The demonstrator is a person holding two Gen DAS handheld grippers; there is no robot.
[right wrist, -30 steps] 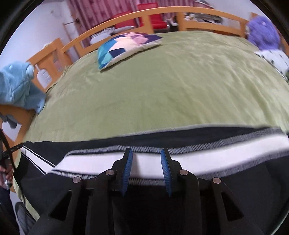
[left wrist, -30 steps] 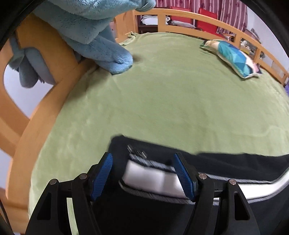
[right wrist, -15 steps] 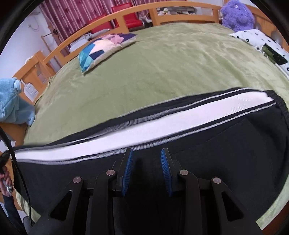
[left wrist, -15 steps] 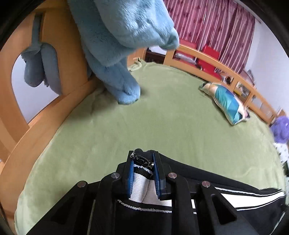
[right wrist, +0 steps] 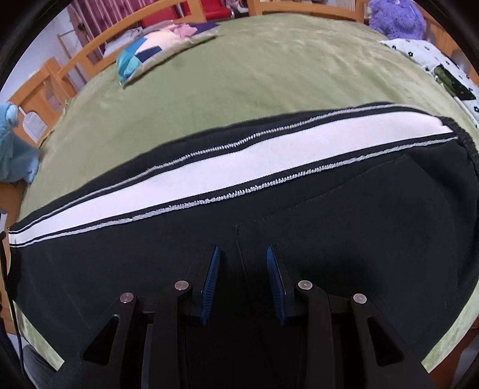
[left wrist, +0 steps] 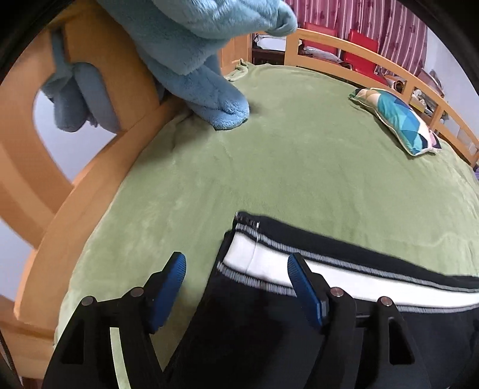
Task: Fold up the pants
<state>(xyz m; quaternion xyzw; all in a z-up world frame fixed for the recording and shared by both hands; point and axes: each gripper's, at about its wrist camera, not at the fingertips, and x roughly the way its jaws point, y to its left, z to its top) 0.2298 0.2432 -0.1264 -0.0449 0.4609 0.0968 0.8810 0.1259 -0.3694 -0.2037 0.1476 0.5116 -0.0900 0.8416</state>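
Black pants (left wrist: 245, 329) with a wide white side stripe (right wrist: 239, 155) lie flat across a green bedspread (left wrist: 269, 149). In the left wrist view the cuff end (left wrist: 248, 236) rests on the bed. My left gripper (left wrist: 236, 266) hangs just above it with its jaws opening wide; the blue pads touch no cloth. In the right wrist view my right gripper (right wrist: 242, 272) hovers over the black cloth below the stripe. Its jaws stand a little apart, over a seam and gripping nothing. The waistband (right wrist: 461, 134) is at the right.
A blue plush blanket (left wrist: 203, 74) hangs over the wooden bed rail (left wrist: 98, 179) at the left. A patterned pillow (left wrist: 398, 125) lies at the far side. A purple plush toy (right wrist: 395, 18) and a white flowered cloth (right wrist: 434, 62) sit at the right.
The left gripper closed on the cuff half a second ago and has since let it go, jaws wide again. The right gripper sank from the white stripe to over the black cloth.
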